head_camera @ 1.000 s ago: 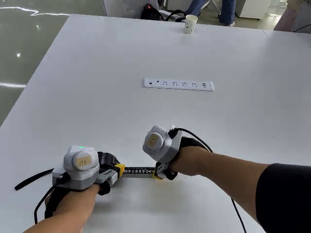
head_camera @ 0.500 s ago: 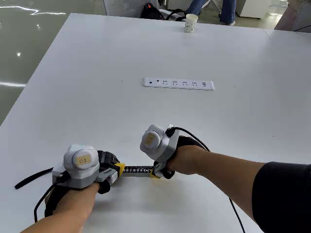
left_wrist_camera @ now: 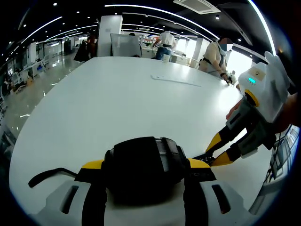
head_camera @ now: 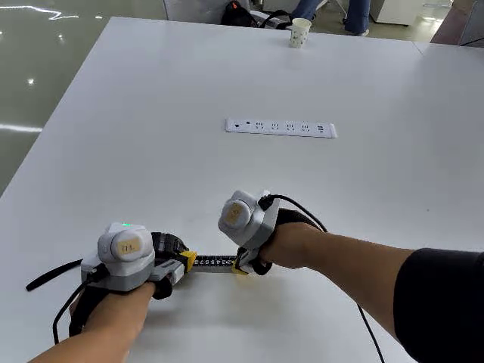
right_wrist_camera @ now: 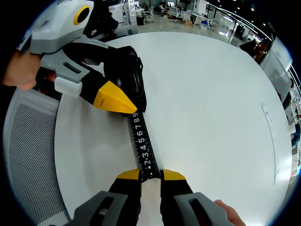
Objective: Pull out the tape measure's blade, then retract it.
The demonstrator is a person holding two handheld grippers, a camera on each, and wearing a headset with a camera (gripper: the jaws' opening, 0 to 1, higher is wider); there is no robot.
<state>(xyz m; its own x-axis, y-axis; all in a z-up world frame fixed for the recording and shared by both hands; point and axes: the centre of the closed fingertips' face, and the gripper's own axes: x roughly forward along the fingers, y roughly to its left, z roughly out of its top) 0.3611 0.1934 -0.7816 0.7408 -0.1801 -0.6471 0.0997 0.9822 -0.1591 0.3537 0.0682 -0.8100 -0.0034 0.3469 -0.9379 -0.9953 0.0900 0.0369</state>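
Gripping the black case of the tape measure [left_wrist_camera: 141,157] from both sides, the left gripper [left_wrist_camera: 146,168] has its yellow-tipped jaws closed snugly on it, and the case rests on the white table [head_camera: 227,76] near the person's edge. In the right gripper view the same case [right_wrist_camera: 126,70] sits behind one yellow jaw tip of the left gripper [right_wrist_camera: 113,98].

The right gripper [right_wrist_camera: 150,175] has its jaws drawn narrow, pinching the free end of the blade [right_wrist_camera: 142,148]. A short stretch of blade is out, lying flat on the table and running straight from the mouth of the case to the right gripper's tips, with printed numbers showing along it. In the head view the two grippers sit near each other, the left gripper [head_camera: 181,265] to the left and the right gripper [head_camera: 242,266] just to its right, with the dark strip of blade [head_camera: 215,262] between them. A hand [head_camera: 291,246] holds the right gripper from the right.

A black strap [head_camera: 51,274] trails left from the left gripper across the table. Farther out, a white power strip [head_camera: 280,128] lies flat near the middle of the table, well apart from the grippers. A paper cup [head_camera: 300,33] stands upright near the far edge. A grey mesh surface [right_wrist_camera: 28,155] lies just beside the table edge in the right gripper view.
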